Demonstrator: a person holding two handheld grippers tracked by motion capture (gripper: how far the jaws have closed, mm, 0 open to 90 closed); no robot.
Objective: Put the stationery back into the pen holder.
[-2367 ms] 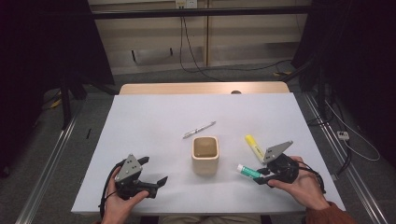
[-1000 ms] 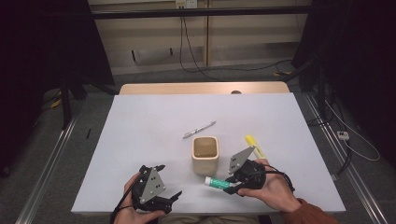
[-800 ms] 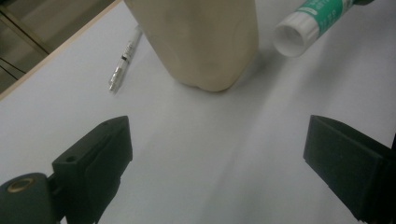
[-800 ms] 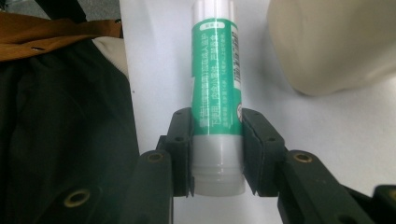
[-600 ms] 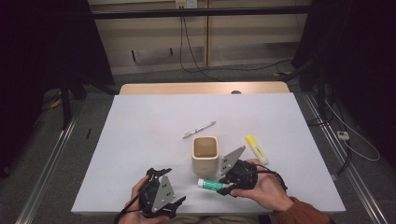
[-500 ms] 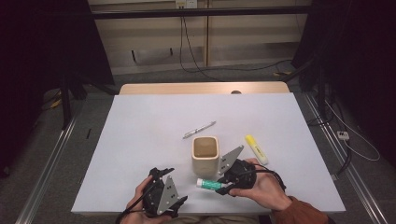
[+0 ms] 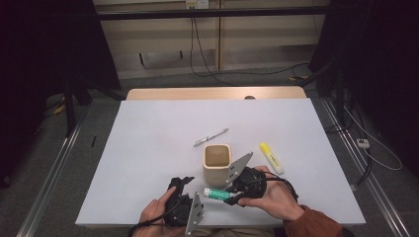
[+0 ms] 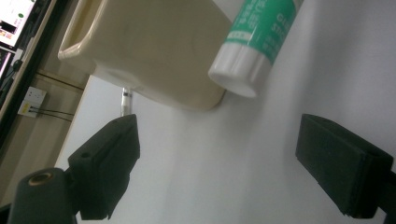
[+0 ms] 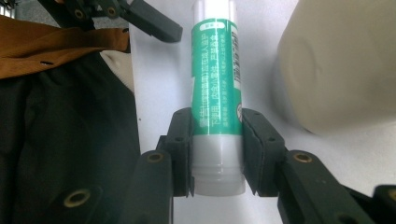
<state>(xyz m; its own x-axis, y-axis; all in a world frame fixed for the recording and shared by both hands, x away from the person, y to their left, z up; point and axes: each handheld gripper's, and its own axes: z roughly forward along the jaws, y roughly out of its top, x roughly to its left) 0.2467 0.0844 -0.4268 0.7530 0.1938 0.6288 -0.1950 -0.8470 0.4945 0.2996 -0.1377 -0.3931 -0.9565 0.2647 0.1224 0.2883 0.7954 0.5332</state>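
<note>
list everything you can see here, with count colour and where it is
glue stick: 1, green and white, clamped in the right gripper, near table edge
cup: 1, beige, upright, table middle
pen: 1, silver, just beyond the cup
highlighter: 1, yellow, right of the cup
table: 1, white top
cables: several, on the floor around the table
left gripper: 1, black, jaws open, facing the glue stick
right gripper: 1, black, shut
</note>
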